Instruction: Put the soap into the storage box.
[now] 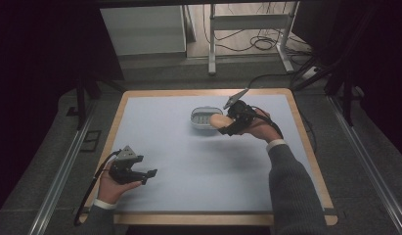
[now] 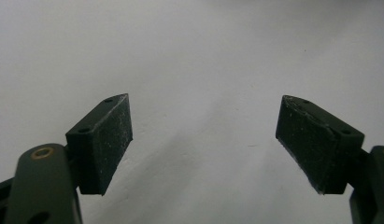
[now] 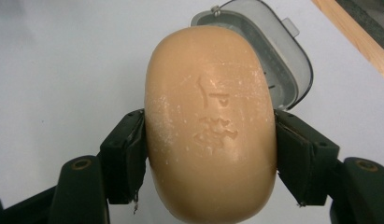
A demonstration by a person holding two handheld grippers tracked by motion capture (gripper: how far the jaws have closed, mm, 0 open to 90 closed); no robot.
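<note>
Table [image 1: 154, 147], wood-edged under a pale blue mat, carries a small grey dish [image 1: 201, 119] toward its far right, and over the dish's near right edge the right gripper [image 1: 227, 126] holds a tan oval bar of soap [image 1: 217, 121]. Soap's long axis runs along the line of the jaws, one rounded end pointing away from the hand toward the dish [image 3: 278, 60], and both pads press its long flanks, stamped face [image 3: 210, 116] up to the camera. Down at the near left corner the left gripper [image 1: 148, 175] hovers low with its jaws spread wide, nothing between them but bare mat [image 2: 203, 70].
</note>
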